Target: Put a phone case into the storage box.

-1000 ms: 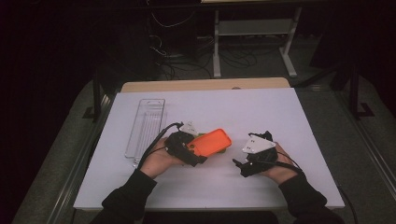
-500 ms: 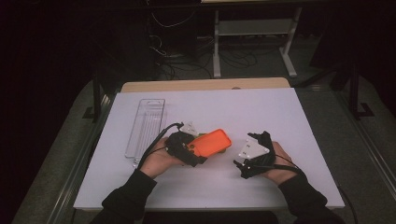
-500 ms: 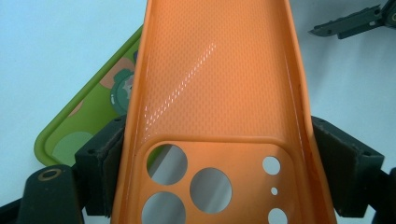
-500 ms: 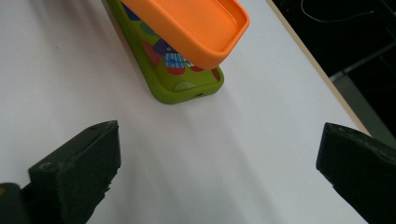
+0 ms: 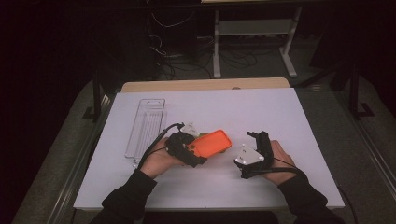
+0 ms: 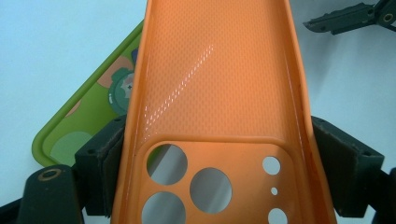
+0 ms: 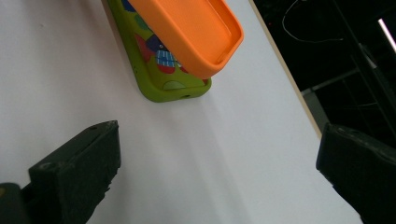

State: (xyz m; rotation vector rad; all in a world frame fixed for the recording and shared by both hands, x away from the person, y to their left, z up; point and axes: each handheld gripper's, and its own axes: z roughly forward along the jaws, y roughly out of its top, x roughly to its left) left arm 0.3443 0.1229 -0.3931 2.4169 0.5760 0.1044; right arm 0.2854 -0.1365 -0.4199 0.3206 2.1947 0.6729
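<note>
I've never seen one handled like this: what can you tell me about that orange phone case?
The orange phone case looks like soft, glossy rubber, empty, with a dotted inner texture and round camera cutouts. The left hand-held gripper clamps its camera end from both sides, holding it open side up and slightly tilted above a green patterned case lying on the white table.

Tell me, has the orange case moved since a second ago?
No. The orange case, clamped in the left gripper, sits just as far right of the clear tray as before.
</note>
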